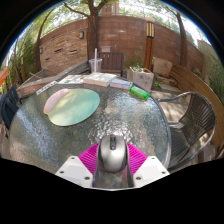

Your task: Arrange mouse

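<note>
The gripper (pixel 112 160) is clamped on the mouse (pixel 112 153). Carry it level toward the mousepad (pixel 72 105) at eleven o'clock (grip stays firm), then lower gently.

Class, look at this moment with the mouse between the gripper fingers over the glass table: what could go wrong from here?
1. The mouse sits between the pink pads of the hand-held gripper; its rounded shell might slip out if the grip is loose.
2. The glass table looks smooth, so a mouse set down carelessly could slide.
3. The round mat lies well ahead; the mouse could miss it or knock the green bottle beyond.
</note>
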Available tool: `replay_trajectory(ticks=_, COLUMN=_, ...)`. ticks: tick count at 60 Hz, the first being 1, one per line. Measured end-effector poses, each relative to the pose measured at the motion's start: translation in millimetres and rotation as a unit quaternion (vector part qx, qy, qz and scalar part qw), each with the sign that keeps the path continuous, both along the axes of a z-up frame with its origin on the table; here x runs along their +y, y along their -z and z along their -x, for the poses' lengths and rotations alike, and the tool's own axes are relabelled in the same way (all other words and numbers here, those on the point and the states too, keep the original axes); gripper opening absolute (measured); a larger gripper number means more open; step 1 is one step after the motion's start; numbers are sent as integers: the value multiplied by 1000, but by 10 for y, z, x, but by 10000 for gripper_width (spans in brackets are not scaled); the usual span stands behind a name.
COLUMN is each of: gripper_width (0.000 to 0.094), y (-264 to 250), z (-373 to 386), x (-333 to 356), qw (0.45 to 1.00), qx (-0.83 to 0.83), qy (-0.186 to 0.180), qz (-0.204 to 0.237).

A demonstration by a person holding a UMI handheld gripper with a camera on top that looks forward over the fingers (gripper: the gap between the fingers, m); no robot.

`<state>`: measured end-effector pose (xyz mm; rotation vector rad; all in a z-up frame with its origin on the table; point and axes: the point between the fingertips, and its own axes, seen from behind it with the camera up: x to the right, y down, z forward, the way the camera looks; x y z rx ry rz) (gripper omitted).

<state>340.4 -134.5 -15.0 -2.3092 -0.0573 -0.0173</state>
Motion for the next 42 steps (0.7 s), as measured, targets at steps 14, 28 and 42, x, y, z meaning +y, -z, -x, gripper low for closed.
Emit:
replay_trajectory(ticks=14, gripper_width=348, y=-346, z=-168, x=156, qw=998, qx=-9, qy=52, qz=-18)
replay_trajectory(ticks=28, gripper_width=345, y=-1864, z=33, x=1214, qw=984, qx=-2, qy=87, qz=-153)
replay_trajectory(ticks=42, gripper_width=345, y=-940, z=1288, x=1955, qw=995, qx=33, qy=26, qz=-93)
